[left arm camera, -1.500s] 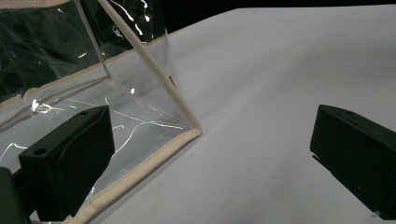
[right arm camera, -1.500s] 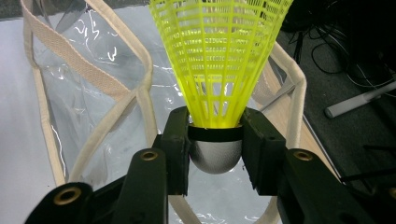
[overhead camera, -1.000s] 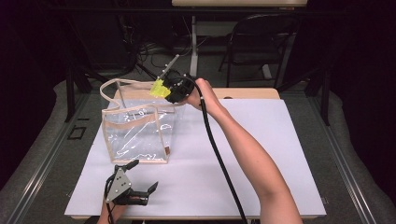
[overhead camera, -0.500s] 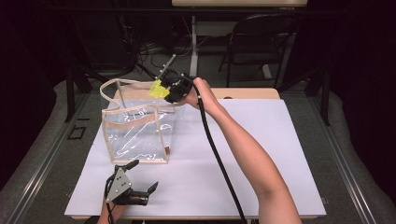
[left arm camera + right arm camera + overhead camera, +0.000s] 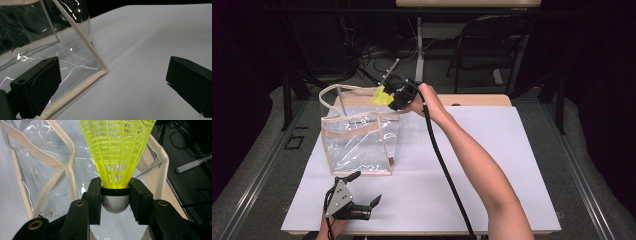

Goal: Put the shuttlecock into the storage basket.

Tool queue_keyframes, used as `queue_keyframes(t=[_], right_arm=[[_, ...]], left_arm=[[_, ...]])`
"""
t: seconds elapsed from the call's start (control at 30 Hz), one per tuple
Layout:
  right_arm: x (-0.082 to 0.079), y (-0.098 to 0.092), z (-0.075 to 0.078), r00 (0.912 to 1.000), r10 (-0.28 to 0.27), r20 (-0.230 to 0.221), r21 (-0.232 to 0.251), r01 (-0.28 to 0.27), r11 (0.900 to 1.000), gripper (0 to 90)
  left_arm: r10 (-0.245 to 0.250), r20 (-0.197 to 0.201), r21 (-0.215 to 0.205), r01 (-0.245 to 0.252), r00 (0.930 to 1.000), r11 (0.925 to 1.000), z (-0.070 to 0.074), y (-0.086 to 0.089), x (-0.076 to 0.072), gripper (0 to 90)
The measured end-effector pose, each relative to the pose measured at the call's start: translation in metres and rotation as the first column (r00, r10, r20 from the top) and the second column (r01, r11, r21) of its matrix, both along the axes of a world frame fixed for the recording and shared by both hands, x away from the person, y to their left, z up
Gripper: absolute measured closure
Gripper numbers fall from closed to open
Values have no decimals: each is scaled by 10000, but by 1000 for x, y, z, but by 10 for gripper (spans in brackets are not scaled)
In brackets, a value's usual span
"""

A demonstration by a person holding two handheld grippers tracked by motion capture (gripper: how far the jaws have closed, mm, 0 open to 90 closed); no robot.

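Observation:
A clear plastic tote bag (image 5: 359, 142) with cream webbing trim and handles stands upright on the white table. Over its far right top edge my right gripper (image 5: 388, 95) is shut on a yellow shuttlecock (image 5: 382, 95). In the right gripper view the jaws clamp the shuttlecock's silver cap (image 5: 115, 203) and its yellow mesh skirt (image 5: 116, 147) fans out over the bag's open mouth (image 5: 50, 170). Near the front edge my left gripper (image 5: 364, 187) is open and holds nothing. Its fingers (image 5: 37, 86) flank the bag's lower corner (image 5: 103, 71), which rests on the table ahead of them.
A white sheet (image 5: 492, 150) covers the table, with bare room to the right of the bag. The right gripper's black cable (image 5: 447, 170) runs along the forearm toward the front edge. Beyond the table are a chair (image 5: 492, 45), table legs and floor cables in the dark.

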State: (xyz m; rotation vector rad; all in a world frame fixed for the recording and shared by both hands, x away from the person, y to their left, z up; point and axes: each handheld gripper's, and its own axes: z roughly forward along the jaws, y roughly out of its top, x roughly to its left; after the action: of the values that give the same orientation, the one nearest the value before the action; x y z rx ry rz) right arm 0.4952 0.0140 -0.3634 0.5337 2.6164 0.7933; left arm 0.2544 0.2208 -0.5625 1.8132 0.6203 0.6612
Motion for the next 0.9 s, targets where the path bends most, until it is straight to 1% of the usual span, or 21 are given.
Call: queue_keyframes(t=[0.1,0.43,0.57,0.7,0.77,0.9], right_arm=[[0,1,-1,10000,12,-3,-89,-12,10000,641],[0,1,-2,10000,-34,-66,-118,34,9999,640],[0,2,-3,10000,3,-47,-261,-4,9997,631],[0,3,-3,9999,-164,-30,-208,163,9997,552],[0,2,-2,9998,-154,86,-179,156,9997,523],[-3,-1,3,9994,-251,238,98,249,9996,465]], left_arm=[[5,9,-8,-5,10000,10000,0,0,0,0],[-2,10,2,2,10000,10000,0,0,0,0],[1,9,-33,-1,10000,10000,0,0,0,0],[-15,17,2,15,10000,10000,0,1,0,0],[-6,24,-15,7,10000,10000,0,1,0,0],[-14,44,15,14,10000,10000,1,1,0,0]])
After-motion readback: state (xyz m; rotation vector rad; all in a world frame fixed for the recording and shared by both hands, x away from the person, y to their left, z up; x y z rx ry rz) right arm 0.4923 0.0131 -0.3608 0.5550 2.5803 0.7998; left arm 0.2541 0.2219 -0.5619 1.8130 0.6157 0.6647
